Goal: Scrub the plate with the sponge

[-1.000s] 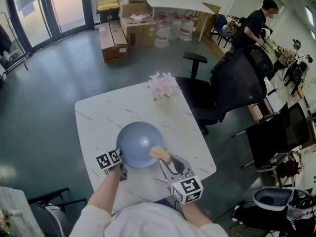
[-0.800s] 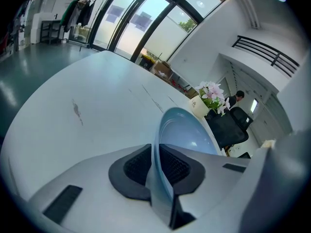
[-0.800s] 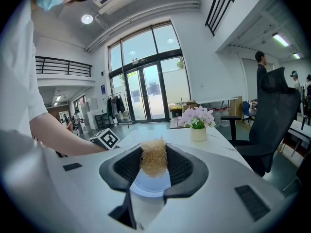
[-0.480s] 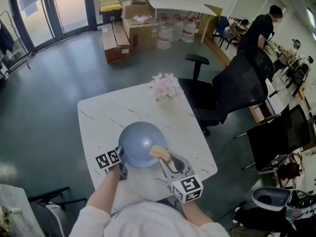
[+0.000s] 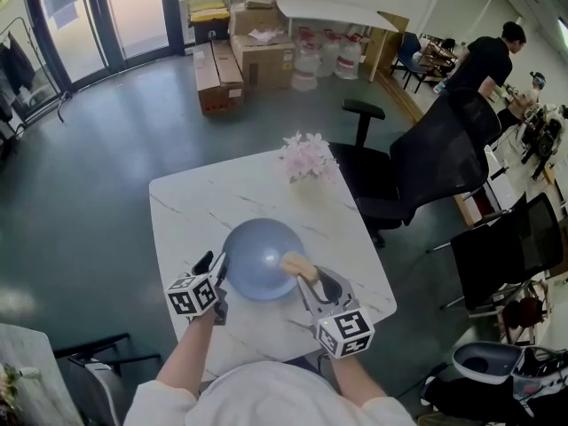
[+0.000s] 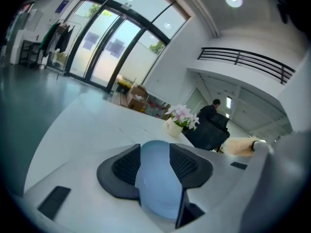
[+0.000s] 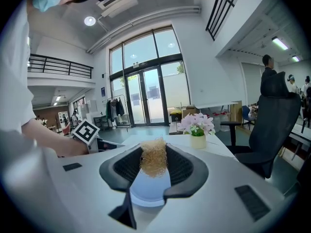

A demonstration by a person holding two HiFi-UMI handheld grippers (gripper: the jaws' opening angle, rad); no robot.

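Observation:
A blue plate (image 5: 262, 269) lies on the white marble table (image 5: 204, 202) near its front edge. My left gripper (image 5: 216, 269) is at the plate's left rim. Its jaws are opening, and the plate (image 6: 155, 178) shows between the spread pads without being pinched. My right gripper (image 5: 302, 273) is shut on a tan fibrous sponge (image 5: 293, 265) and holds it over the plate's right side. In the right gripper view the sponge (image 7: 153, 165) sits squeezed between the pads, with the plate (image 7: 148, 188) just beneath.
A small pot of pink flowers (image 5: 306, 156) stands at the table's far edge. A black office chair (image 5: 426, 167) is just right of the table. Cardboard boxes (image 5: 240, 43) and water jugs lie across the room, and a person (image 5: 484, 60) stands at the far right.
My left gripper's jaws have spread apart at the plate's left rim, where before they were closed. My right gripper still holds the sponge on the plate's right side.

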